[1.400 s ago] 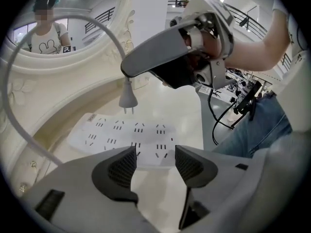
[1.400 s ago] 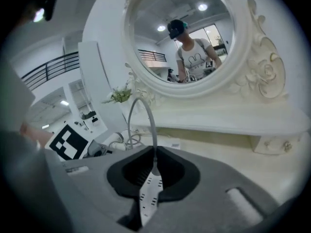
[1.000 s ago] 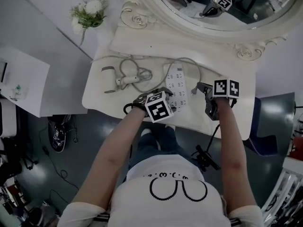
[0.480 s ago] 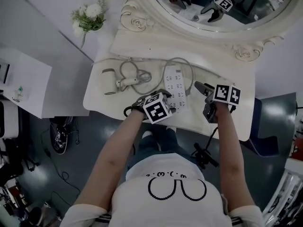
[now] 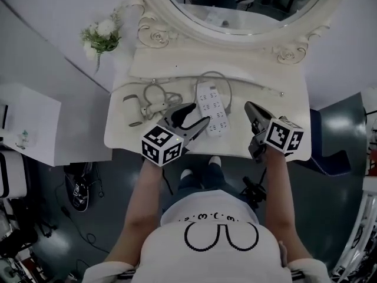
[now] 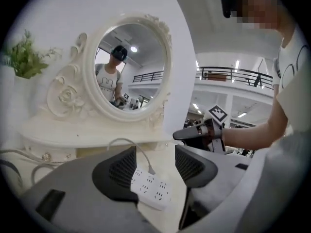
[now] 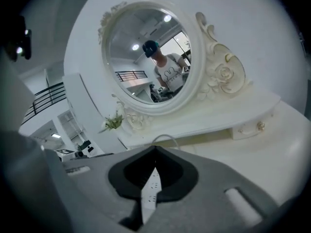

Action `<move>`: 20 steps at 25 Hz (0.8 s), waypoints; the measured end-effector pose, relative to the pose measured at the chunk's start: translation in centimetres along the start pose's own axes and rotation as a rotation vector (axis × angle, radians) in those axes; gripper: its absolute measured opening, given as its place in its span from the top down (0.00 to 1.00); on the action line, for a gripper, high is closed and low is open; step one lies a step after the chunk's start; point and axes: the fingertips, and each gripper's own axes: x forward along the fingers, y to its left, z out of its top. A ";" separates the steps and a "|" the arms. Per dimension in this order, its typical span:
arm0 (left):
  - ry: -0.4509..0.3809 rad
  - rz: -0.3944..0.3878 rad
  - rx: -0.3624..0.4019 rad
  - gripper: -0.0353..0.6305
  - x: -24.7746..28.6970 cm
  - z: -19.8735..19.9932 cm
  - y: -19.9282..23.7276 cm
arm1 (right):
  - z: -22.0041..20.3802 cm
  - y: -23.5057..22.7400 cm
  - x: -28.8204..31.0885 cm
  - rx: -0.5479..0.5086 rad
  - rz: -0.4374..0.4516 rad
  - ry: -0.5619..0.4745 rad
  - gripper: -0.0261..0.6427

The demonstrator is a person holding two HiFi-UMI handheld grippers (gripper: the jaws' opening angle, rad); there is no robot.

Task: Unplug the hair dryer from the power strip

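Note:
The white hair dryer (image 5: 136, 107) lies at the left of the white vanity table (image 5: 283, 108), its grey cord (image 5: 160, 93) coiled beside it. The white power strip (image 5: 211, 107) lies mid-table; no plug shows in its sockets. My left gripper (image 5: 199, 115) hovers over the strip's near left side, jaws open and empty. The strip (image 6: 150, 188) shows between them in the left gripper view. My right gripper (image 5: 248, 106) hangs to the right of the strip. Its jaws have just closed with nothing in them, and the strip (image 7: 151, 188) shows through a slit beneath them.
An oval mirror in an ornate white frame (image 5: 283, 53) stands at the back of the table. A flower sprig (image 5: 100, 37) is at the back left. A white side table (image 5: 29, 125) stands left. The strip's own cable (image 5: 213, 75) loops toward the mirror.
Both grippers have lifted off the tabletop toward the camera. The left one has rolled, so its marker cube now sits lower left. The strip and dryer lie as before.

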 end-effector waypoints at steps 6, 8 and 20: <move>-0.163 0.110 0.092 0.60 -4.5 3.8 -0.2 | 0.3 5.2 -3.7 -0.281 -0.087 -0.196 0.96; -0.184 0.172 0.149 0.64 -6.0 4.4 -0.1 | 0.0 6.8 -4.7 -0.417 -0.141 -0.243 0.96; -0.355 0.344 0.276 0.95 -11.6 8.5 -2.6 | 0.9 11.3 -11.3 -0.535 -0.168 -0.417 0.96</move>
